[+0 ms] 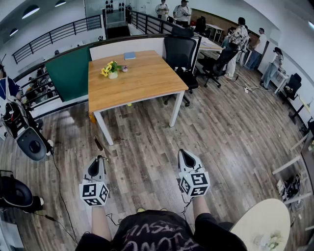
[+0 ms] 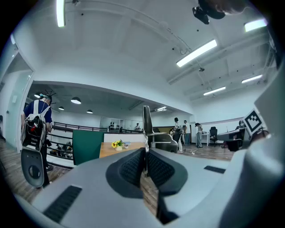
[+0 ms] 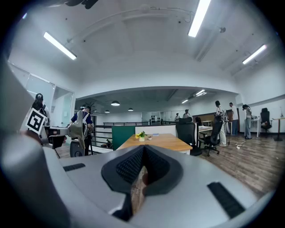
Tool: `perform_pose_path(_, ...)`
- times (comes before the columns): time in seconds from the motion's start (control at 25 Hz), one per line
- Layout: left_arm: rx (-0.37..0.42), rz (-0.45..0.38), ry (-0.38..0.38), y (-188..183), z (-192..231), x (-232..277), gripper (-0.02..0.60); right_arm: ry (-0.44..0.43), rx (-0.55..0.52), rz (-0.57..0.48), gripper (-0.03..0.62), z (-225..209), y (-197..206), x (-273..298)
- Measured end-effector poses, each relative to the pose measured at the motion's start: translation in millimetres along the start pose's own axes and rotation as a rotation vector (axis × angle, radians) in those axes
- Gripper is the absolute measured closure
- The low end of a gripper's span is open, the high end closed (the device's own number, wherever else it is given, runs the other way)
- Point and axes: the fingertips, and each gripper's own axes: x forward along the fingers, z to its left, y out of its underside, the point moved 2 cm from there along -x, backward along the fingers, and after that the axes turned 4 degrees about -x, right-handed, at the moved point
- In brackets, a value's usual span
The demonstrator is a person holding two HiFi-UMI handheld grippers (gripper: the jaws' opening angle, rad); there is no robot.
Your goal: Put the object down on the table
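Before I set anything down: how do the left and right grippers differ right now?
The left gripper is shut on a thin metal strip standing up past its jaws; the right gripper is shut on nothing. The left gripper sits slightly nearer the person than the right gripper. Both are over the floor, short of the table.

count taken from the head view.
grippers in my hands: two, left gripper and right gripper.
marker cubes: two, one on each gripper.
thin metal object in my left gripper: one.
wooden table: one.
on it, flower pot: one; blue book: one.
pale round table: one.
black office chairs: three that i can make out.
people standing about: six counted; any further back are too small to tell.
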Motion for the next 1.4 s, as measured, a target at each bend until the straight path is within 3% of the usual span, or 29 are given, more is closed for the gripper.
perform_pose_path(0.64, 0.005, -0.01, 0.018, -7, -6, -17, 0.566, 0.027, 0.03, -0.058, 0.589, 8, -14, -23)
perform_pose_path(1.4, 0.013, 0.006, 0.052, -10, 6, -9, 0.566, 0.031, 0.036, -0.038, 0.589, 29, -17, -13)
